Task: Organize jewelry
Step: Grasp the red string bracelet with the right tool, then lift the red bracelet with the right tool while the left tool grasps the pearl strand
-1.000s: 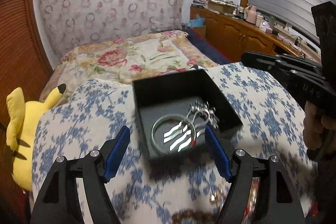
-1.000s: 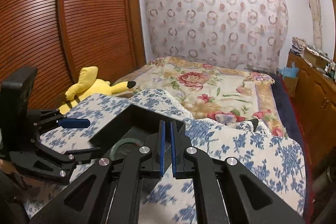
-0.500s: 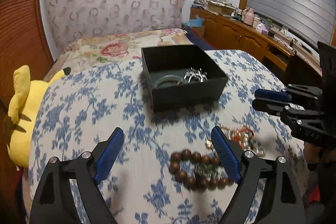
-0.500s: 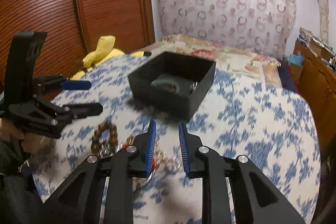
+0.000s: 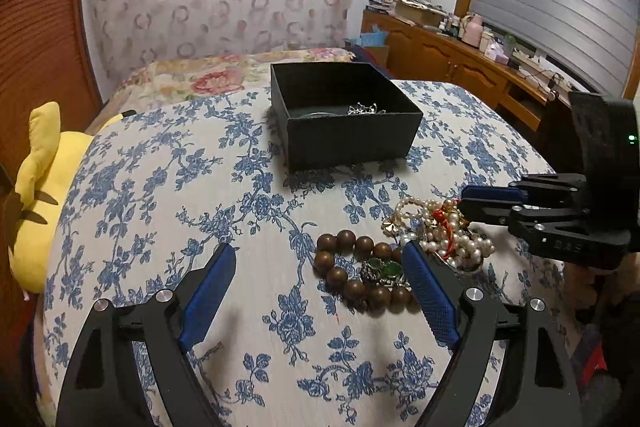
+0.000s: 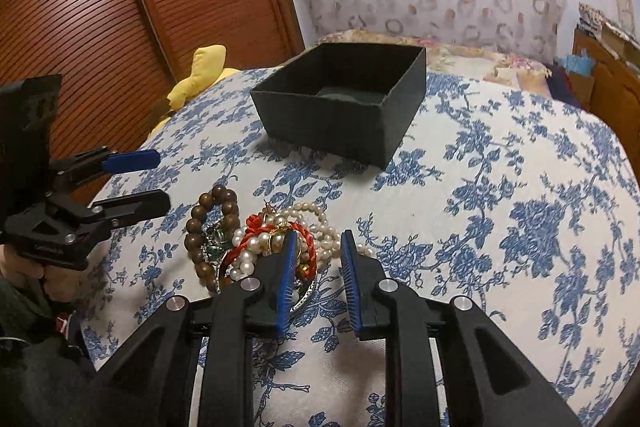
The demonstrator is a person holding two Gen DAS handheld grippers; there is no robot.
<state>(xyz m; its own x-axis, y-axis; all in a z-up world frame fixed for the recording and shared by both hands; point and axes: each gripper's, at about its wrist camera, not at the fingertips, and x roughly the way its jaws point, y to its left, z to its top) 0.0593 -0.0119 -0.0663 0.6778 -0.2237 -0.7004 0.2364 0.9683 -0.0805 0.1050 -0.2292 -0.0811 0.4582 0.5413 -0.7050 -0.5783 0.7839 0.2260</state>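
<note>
Tangling is the main risk: pearl strands [image 6: 304,227], a red cord [image 6: 280,227] and a wooden bead bracelet [image 6: 208,227] lie heaped together on the floral cloth [image 6: 500,227], at about seven o'clock from the black box [image 6: 340,111]. The right gripper [image 6: 318,259] hovers at the pile, jaws partly open and holding nothing; closing here could snag several pieces at once. The left gripper [image 5: 320,287] is spread wide and empty beside the beads. A dragged clump might spill short of the box.
</note>
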